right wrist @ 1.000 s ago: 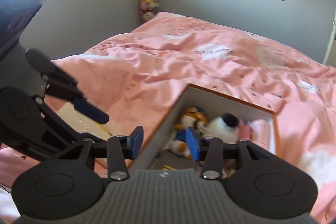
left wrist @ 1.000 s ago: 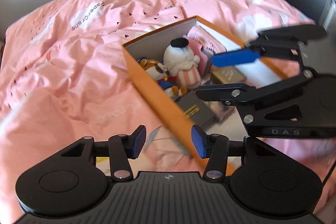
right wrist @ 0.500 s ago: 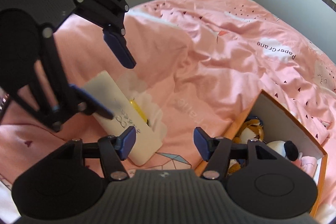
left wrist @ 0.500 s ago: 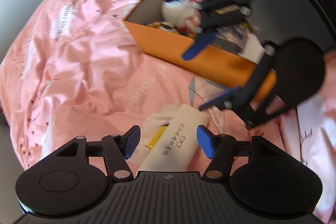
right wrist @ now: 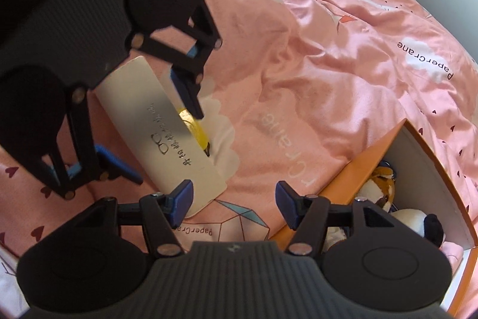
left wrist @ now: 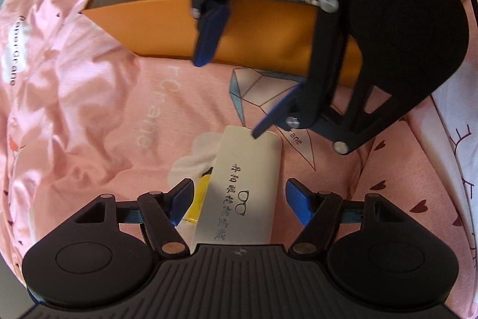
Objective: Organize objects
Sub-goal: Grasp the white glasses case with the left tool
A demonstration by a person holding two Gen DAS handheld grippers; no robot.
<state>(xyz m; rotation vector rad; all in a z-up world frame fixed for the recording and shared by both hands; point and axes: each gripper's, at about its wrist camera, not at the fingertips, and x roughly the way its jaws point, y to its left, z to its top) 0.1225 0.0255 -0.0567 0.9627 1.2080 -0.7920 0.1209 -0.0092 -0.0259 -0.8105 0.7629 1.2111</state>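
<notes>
My left gripper (left wrist: 236, 204) was spread wide around the glasses case (left wrist: 246, 184) lying on the bedspread (left wrist: 89, 109); my right gripper (right wrist: 233, 201) gaped empty. I judged centring before squeezing mattered, avoiding the yellow pen (left wrist: 198, 193).

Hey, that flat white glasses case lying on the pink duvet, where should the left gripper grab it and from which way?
Grip the glasses case across its narrow width, mid-length, coming from above with the left gripper: it lies flat, and its long sides already sit between the open fingers.
</notes>
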